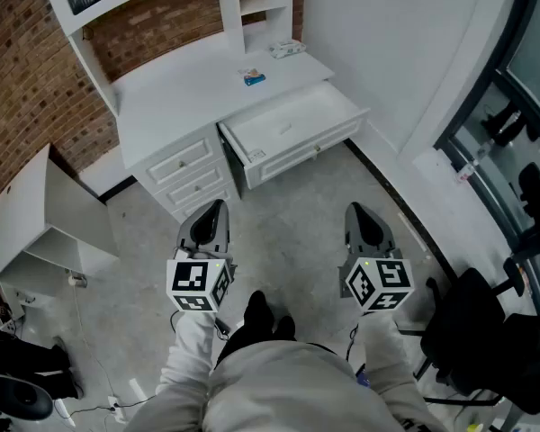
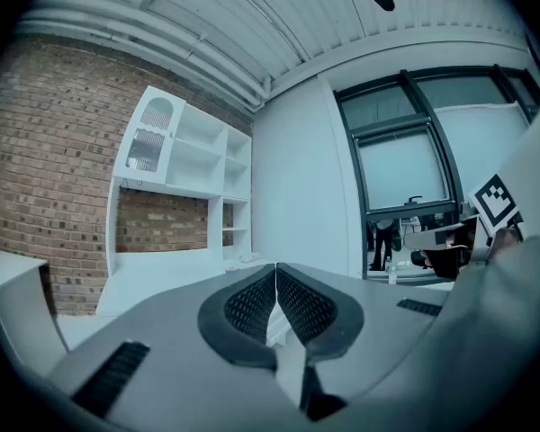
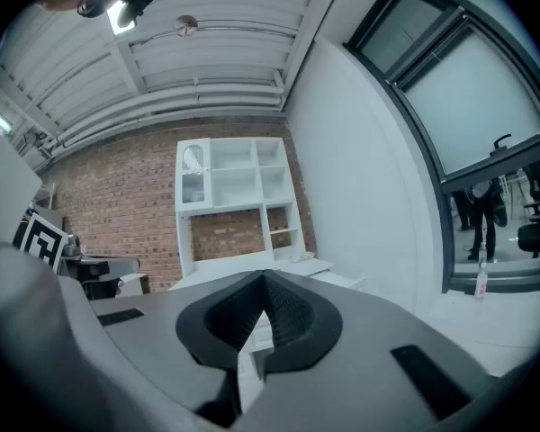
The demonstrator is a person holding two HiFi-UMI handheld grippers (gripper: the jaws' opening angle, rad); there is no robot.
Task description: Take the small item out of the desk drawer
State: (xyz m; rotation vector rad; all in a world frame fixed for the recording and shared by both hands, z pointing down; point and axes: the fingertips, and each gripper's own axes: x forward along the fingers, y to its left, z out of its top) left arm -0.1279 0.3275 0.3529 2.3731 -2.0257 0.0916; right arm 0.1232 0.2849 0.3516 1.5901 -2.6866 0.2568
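Observation:
The white desk [image 1: 184,93] stands ahead with its top right drawer [image 1: 292,131] pulled out. Inside the drawer only a faint pale mark [image 1: 283,130] shows; I cannot tell what it is. A small blue item [image 1: 254,79] lies on the desk top. My left gripper [image 1: 214,208] [image 2: 275,266] and right gripper [image 1: 356,211] [image 3: 265,277] hang close to my body over the floor, well short of the desk. Both are shut with nothing between the pads.
A white hutch [image 1: 243,7] with shelves rises behind the desk against a brick wall [image 1: 27,88]. A small pack [image 1: 286,49] lies at the desk's back right. A white cabinet [image 1: 36,223] stands left, a black chair [image 1: 472,322] and glass wall right.

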